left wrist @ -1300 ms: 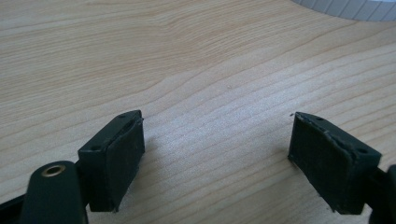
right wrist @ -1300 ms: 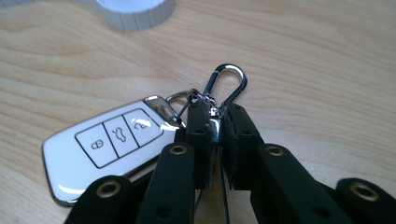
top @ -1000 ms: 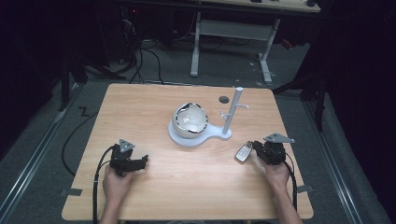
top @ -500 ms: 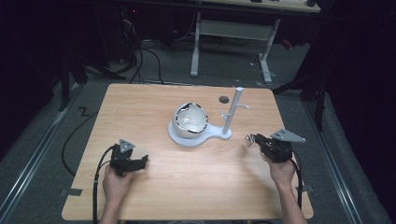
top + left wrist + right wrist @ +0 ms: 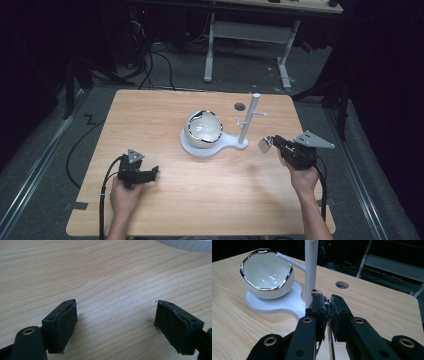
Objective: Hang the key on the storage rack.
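Observation:
My right gripper [image 5: 270, 144] hovers above the table, right of the white stand's post [image 5: 248, 120], shut on a small silvery metal piece [image 5: 264, 145]. In the right gripper view the jaws [image 5: 327, 302] pinch that piece, and its ring [image 5: 315, 292] pokes out above the pads just in front of the post [image 5: 311, 270]. A white bowl with a silver rim [image 5: 203, 127] sits on the stand's flat base [image 5: 194, 149]. At the table's front left my left gripper [image 5: 151, 173] rests open; its pads [image 5: 62, 325] stand wide apart over bare wood.
The wooden table [image 5: 165, 115] has a round hole [image 5: 239, 106] behind the stand. Short pegs stick out from the post [image 5: 260, 114]. Dark floor, cables and a white desk frame [image 5: 250, 35] lie beyond the far edge.
My right gripper has lifted the silvery piece off the table and carried it up beside the post. The left gripper has stayed where it was.

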### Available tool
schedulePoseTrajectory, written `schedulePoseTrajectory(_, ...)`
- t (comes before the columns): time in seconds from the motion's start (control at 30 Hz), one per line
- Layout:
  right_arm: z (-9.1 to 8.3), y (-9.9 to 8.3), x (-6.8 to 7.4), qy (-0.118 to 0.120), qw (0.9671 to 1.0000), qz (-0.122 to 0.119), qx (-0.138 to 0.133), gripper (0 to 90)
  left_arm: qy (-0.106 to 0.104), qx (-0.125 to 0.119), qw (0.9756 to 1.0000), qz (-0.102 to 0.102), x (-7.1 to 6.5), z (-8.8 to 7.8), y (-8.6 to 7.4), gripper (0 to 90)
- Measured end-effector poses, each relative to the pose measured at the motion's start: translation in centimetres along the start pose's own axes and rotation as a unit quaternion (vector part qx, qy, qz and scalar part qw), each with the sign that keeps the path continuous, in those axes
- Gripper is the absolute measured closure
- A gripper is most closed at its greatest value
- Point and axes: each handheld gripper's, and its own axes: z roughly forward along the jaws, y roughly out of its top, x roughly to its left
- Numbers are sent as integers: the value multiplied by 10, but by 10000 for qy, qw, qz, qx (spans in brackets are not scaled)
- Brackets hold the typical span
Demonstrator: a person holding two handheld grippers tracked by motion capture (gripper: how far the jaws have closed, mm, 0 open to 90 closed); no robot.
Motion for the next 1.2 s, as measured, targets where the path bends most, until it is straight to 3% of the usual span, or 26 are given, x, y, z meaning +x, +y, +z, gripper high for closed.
schedulePoseTrajectory(0.57,-6,14,-3,-13,9998,67,-171,822,-1,-1,10000,0,0,0,0,187)
schedulePoseTrajectory(1.2,-7,46,-2,-85,9994,-42,-337,821,-2,0,10000,-3,0,0,0,187)
